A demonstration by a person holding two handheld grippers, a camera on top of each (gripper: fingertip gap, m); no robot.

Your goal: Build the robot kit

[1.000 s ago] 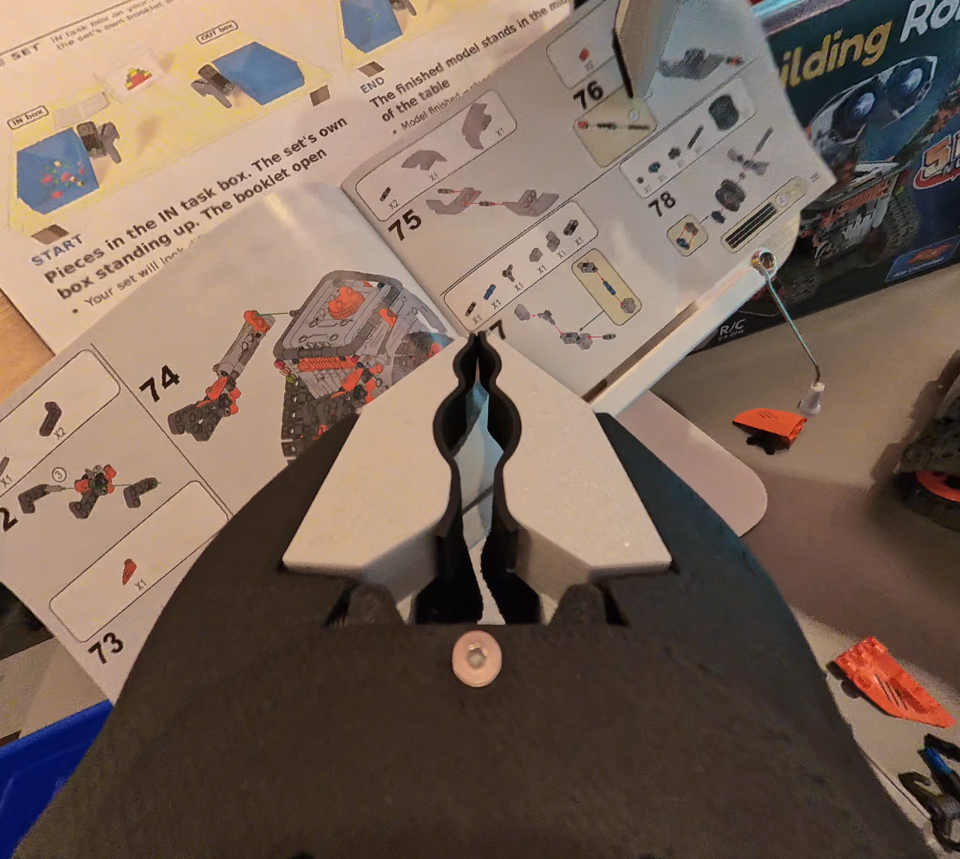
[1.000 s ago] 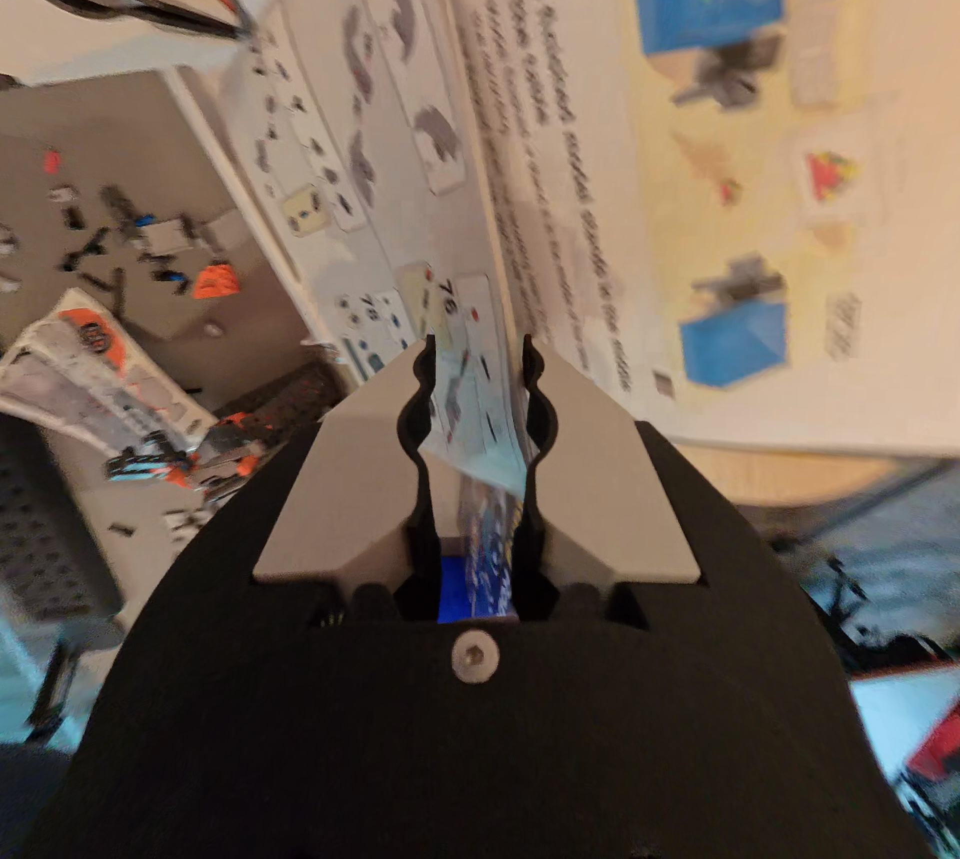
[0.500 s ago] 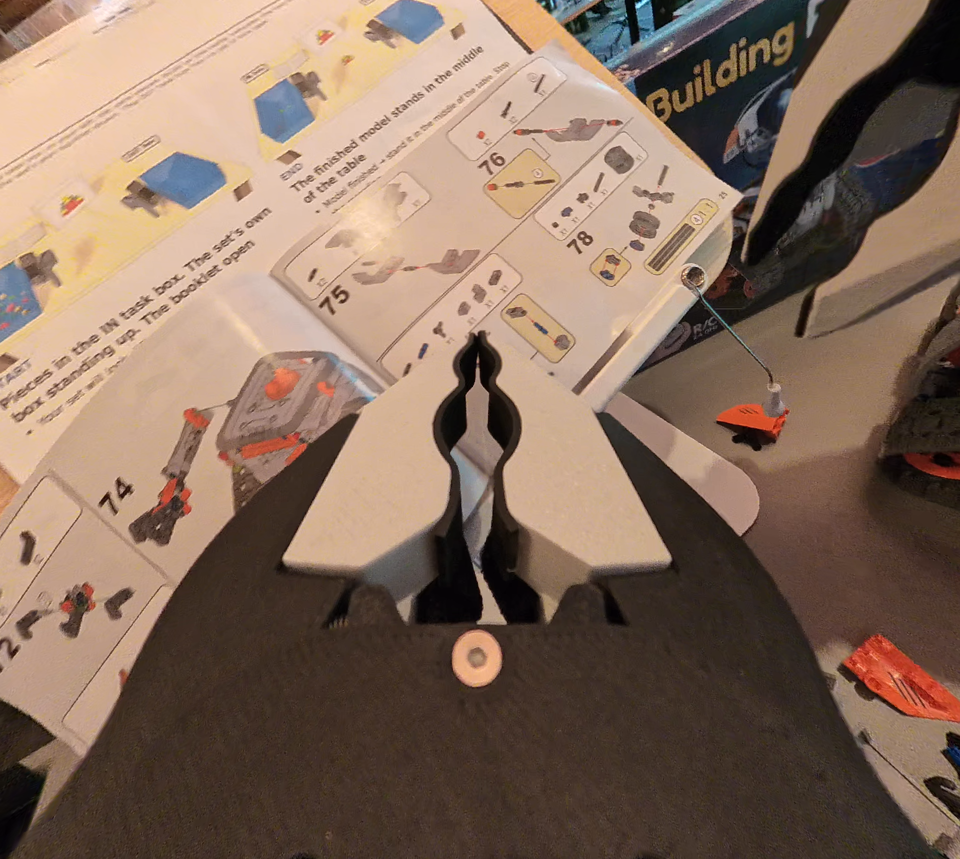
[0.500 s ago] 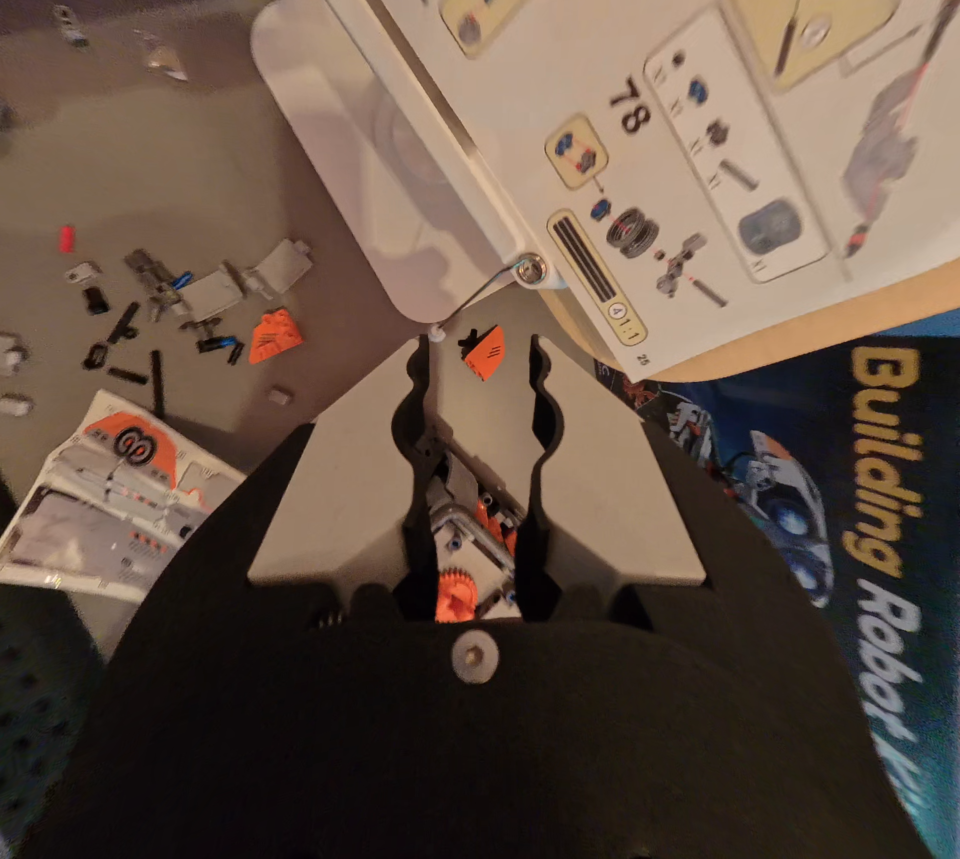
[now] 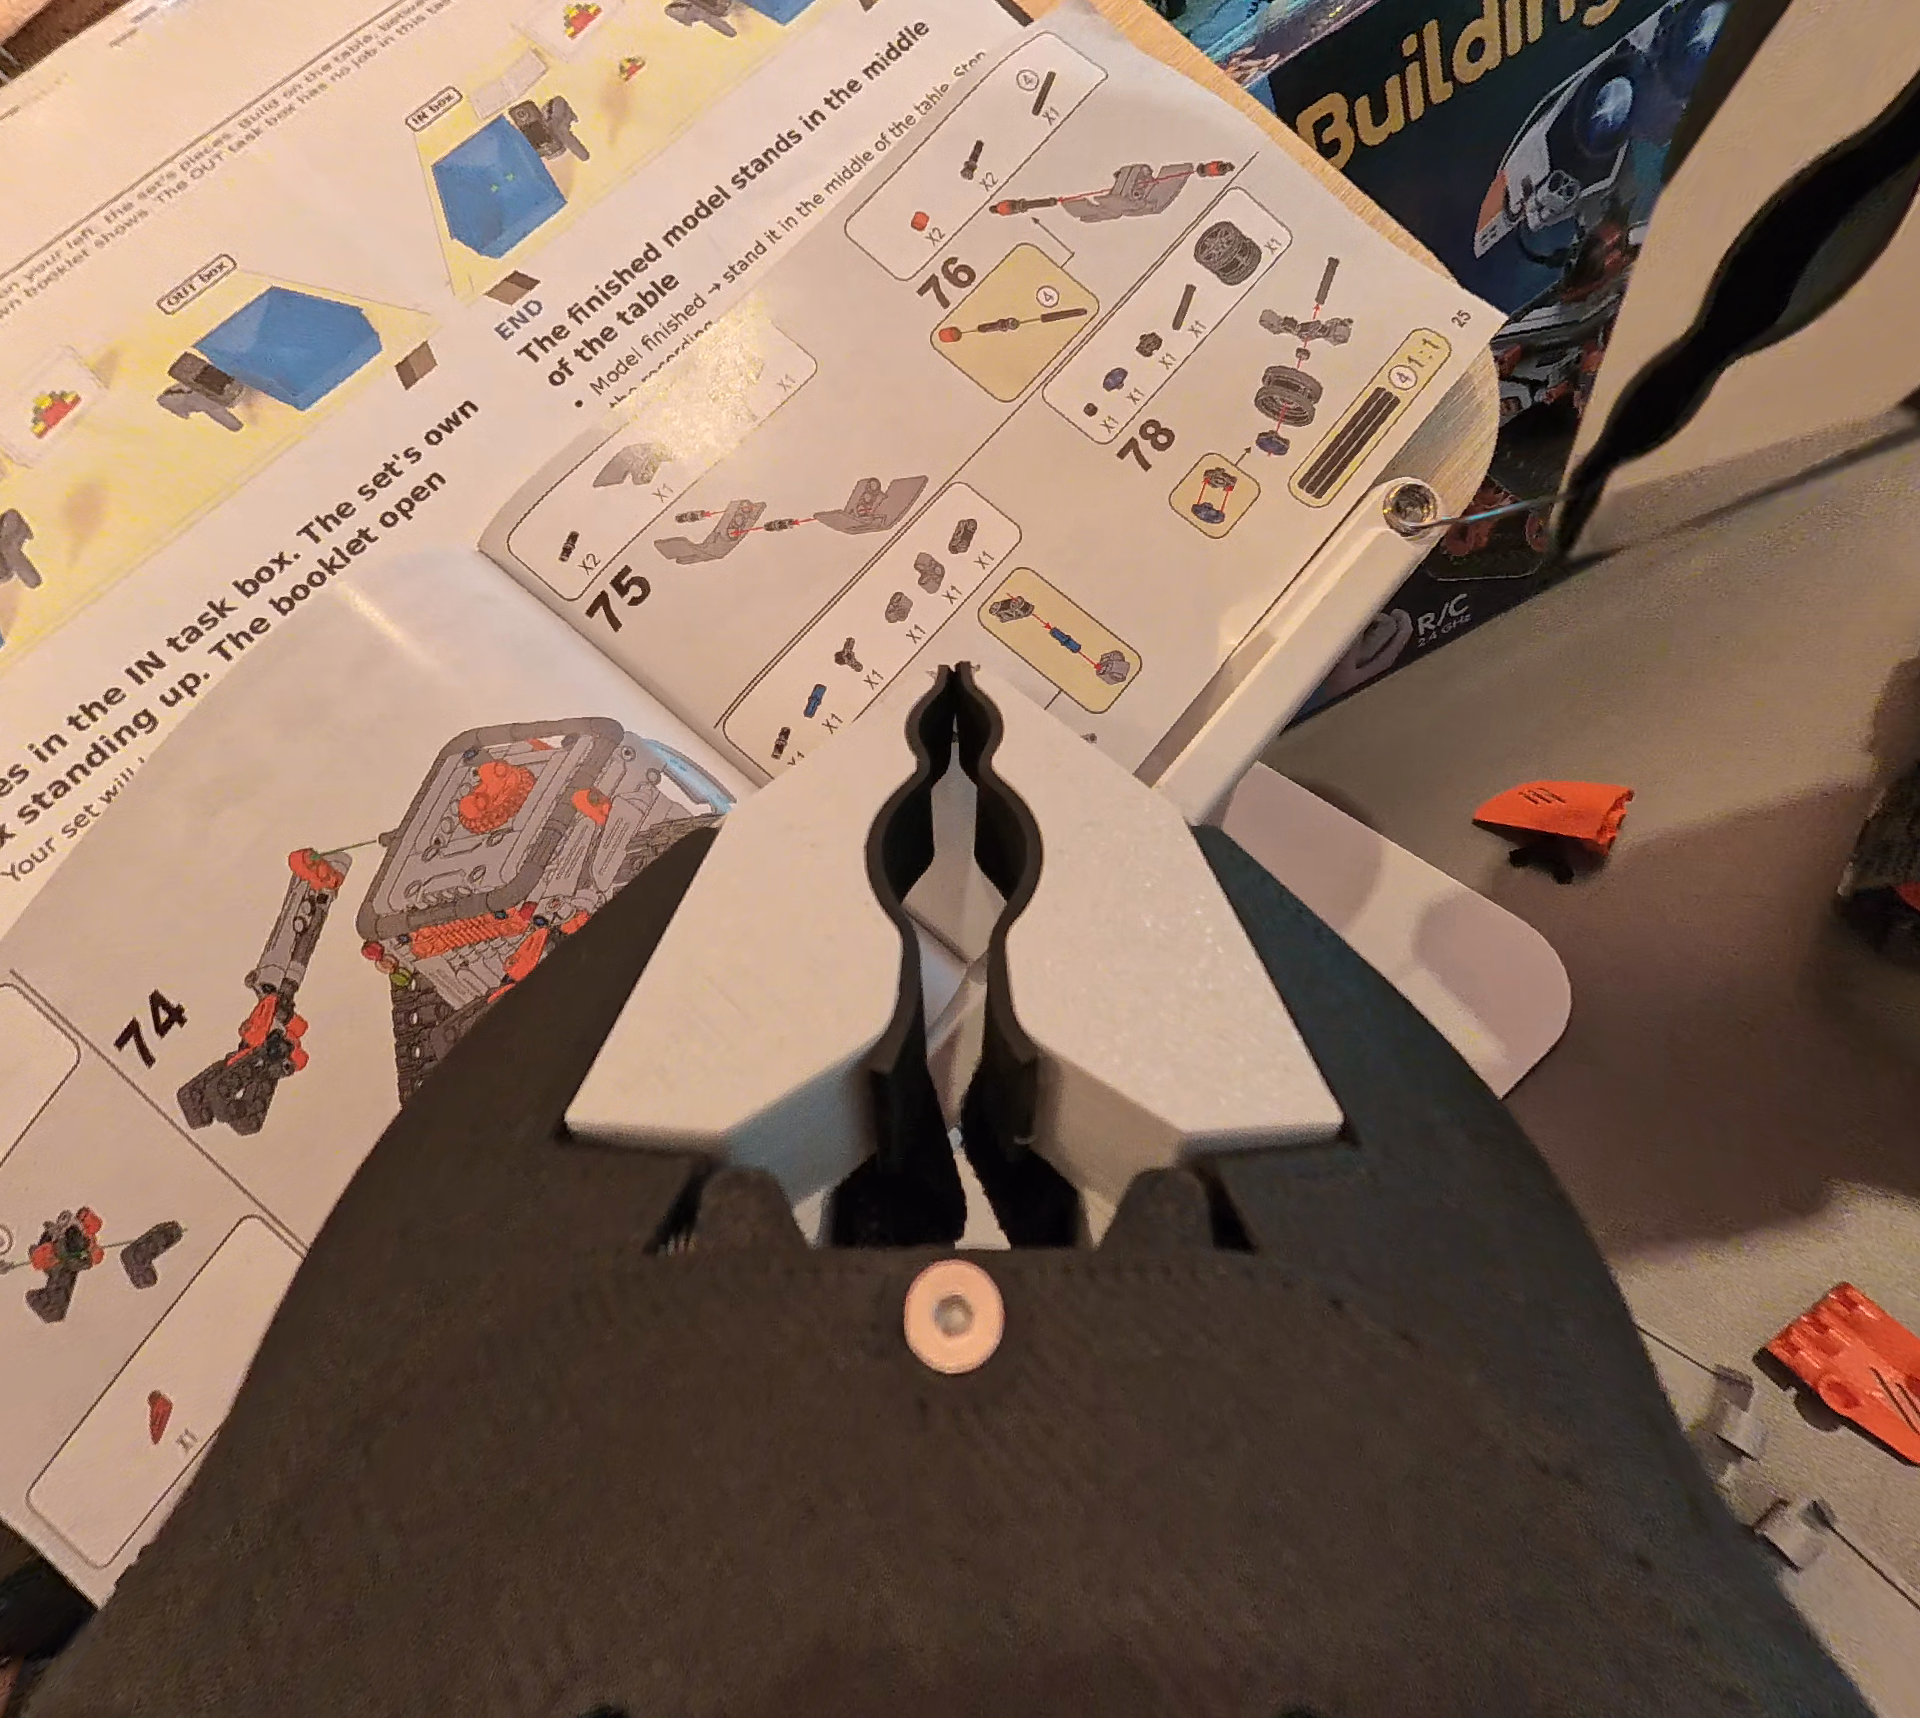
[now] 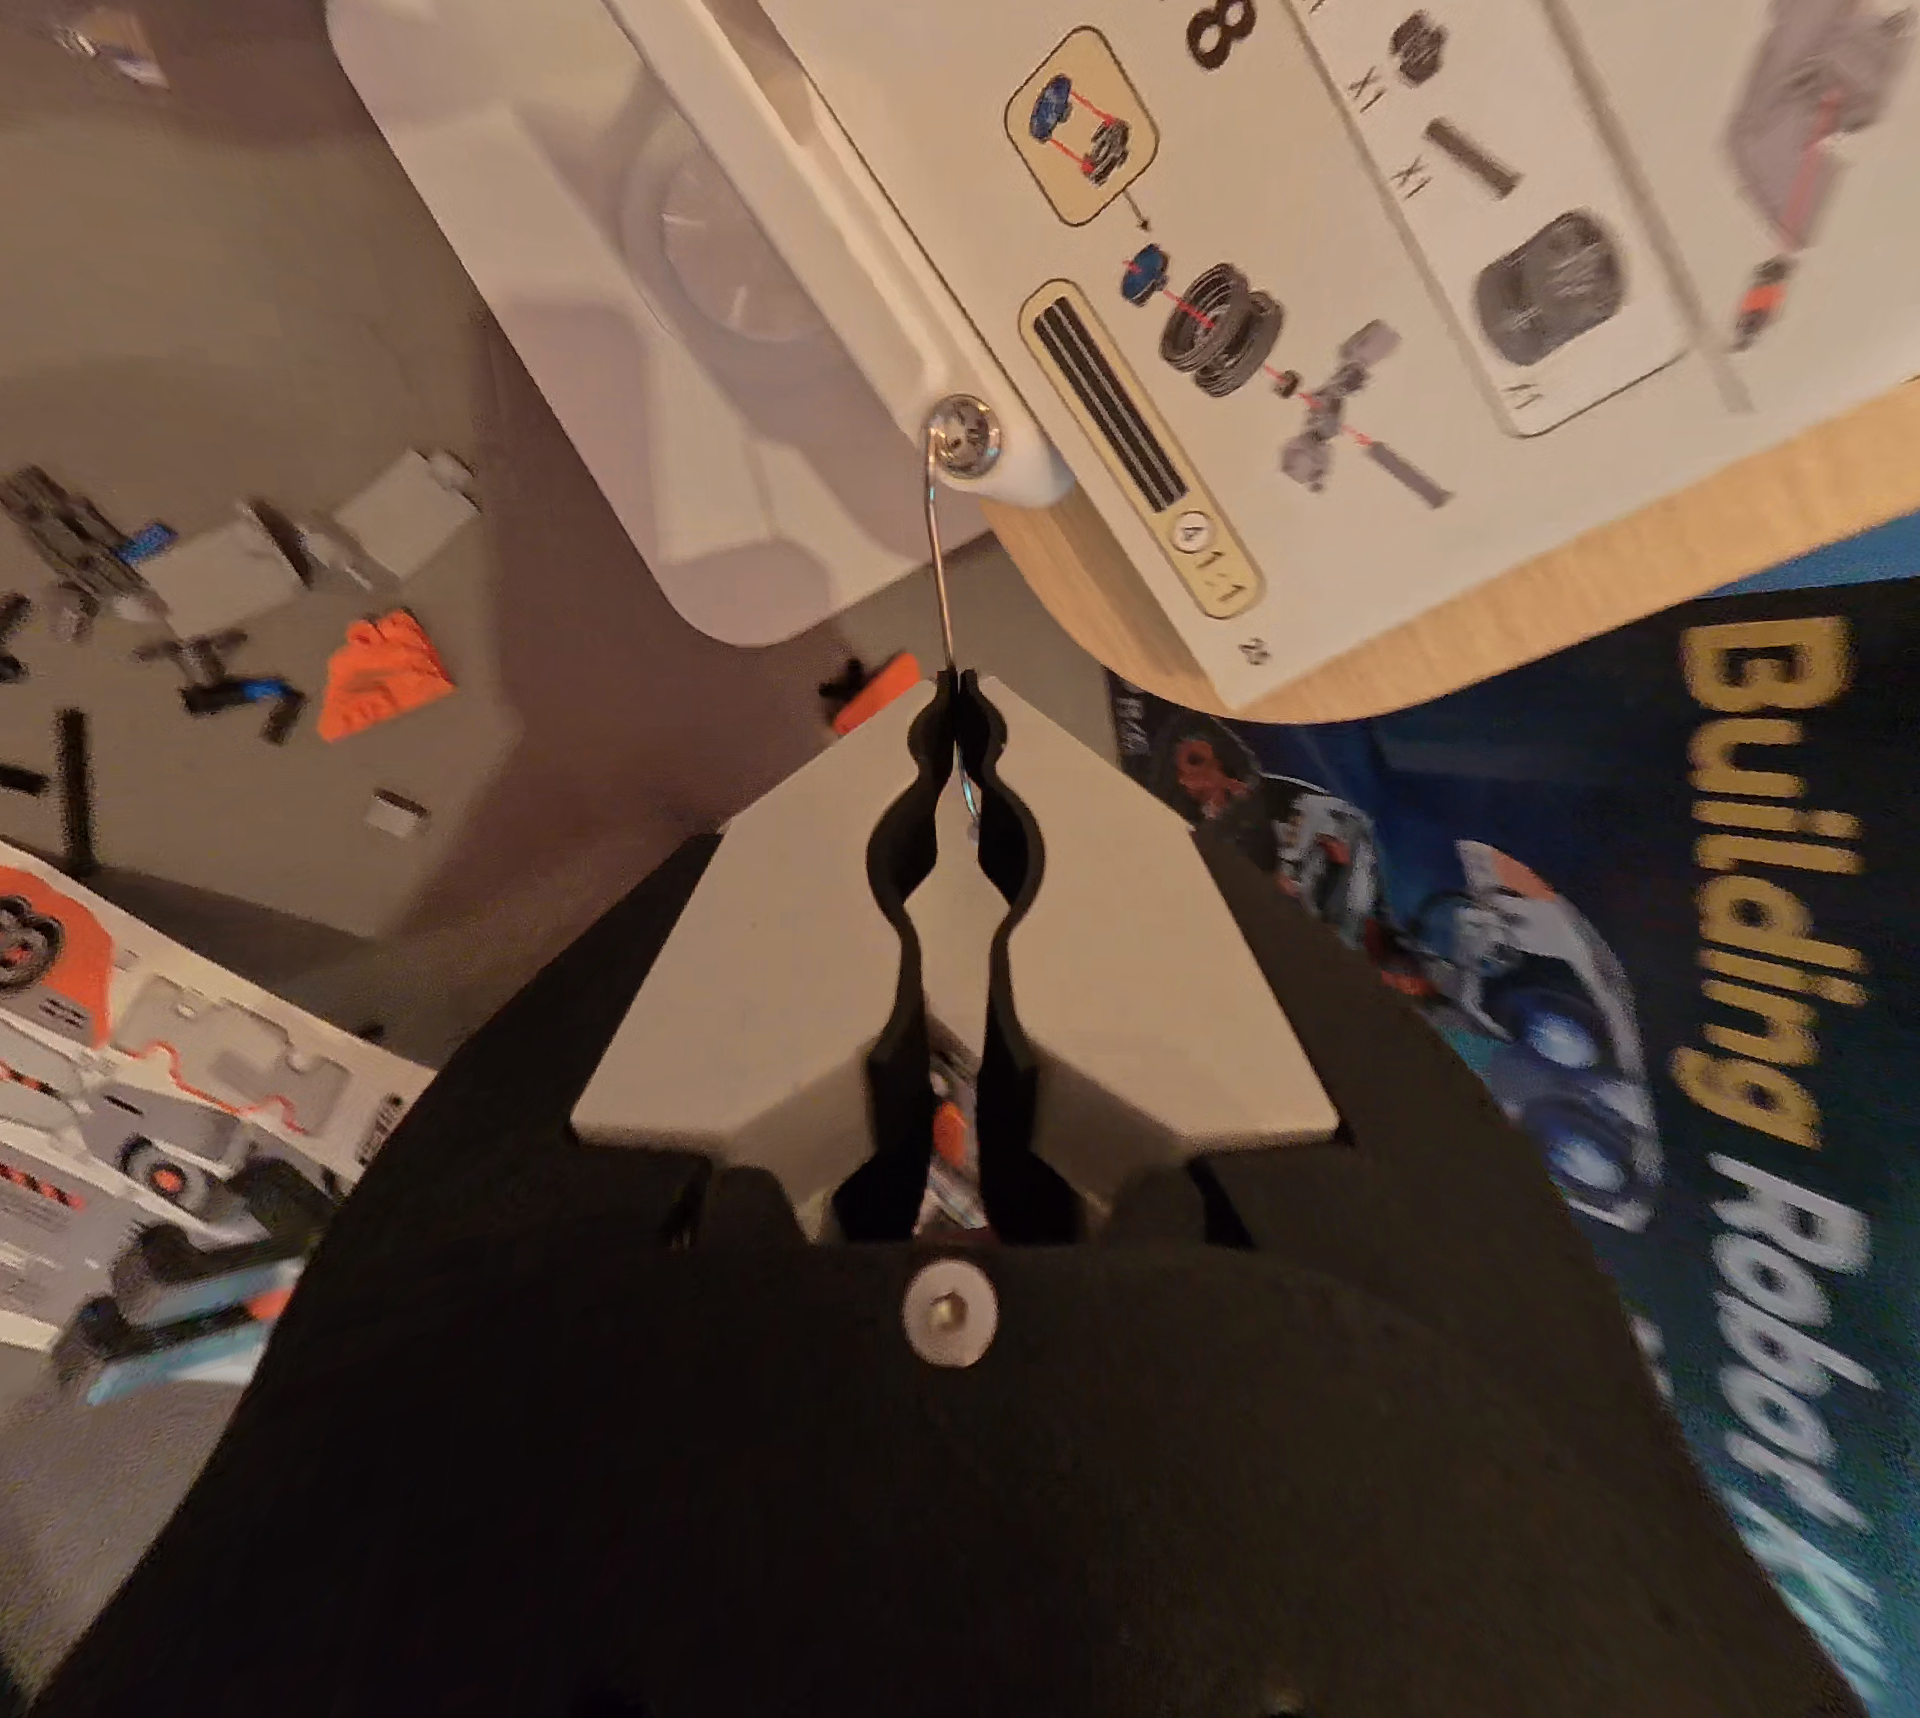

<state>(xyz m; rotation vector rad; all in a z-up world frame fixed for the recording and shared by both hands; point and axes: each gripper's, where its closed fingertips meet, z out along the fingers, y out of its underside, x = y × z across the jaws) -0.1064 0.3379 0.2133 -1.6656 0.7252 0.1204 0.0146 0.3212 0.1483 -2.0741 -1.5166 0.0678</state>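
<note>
An open instruction booklet [image 5: 935, 421] leans on a white stand [image 5: 1455, 993]. My left gripper [image 5: 954, 676] is shut on the booklet's lower edge near the spine, and white paper shows between its fingers. My right gripper [image 6: 956, 681] is shut on the thin wire page-holder arm [image 6: 940, 567], which hangs from a screw [image 6: 964, 432] at the stand's lower right corner. The booklet's right page [image 6: 1351, 110] lies just above it. The right gripper's fingers [image 5: 1683, 266] also show at the right edge of the left wrist view, beside the wire [image 5: 1496, 510].
A large printed sheet [image 5: 312, 214] stands behind the booklet on a wooden board [image 6: 1558, 567]. A dark blue toy box [image 5: 1507, 110] stands to the right. Loose orange pieces [image 5: 1553, 811], grey pieces [image 6: 405, 505] and a sticker sheet [image 6: 156, 1097] lie on the grey table. Some 15 centimetres of space lies between my two pairs of fingers.
My right gripper let go of the page's corner, dropped to the stand's lower right corner and closed on the wire arm. My left gripper stays shut on the booklet.
</note>
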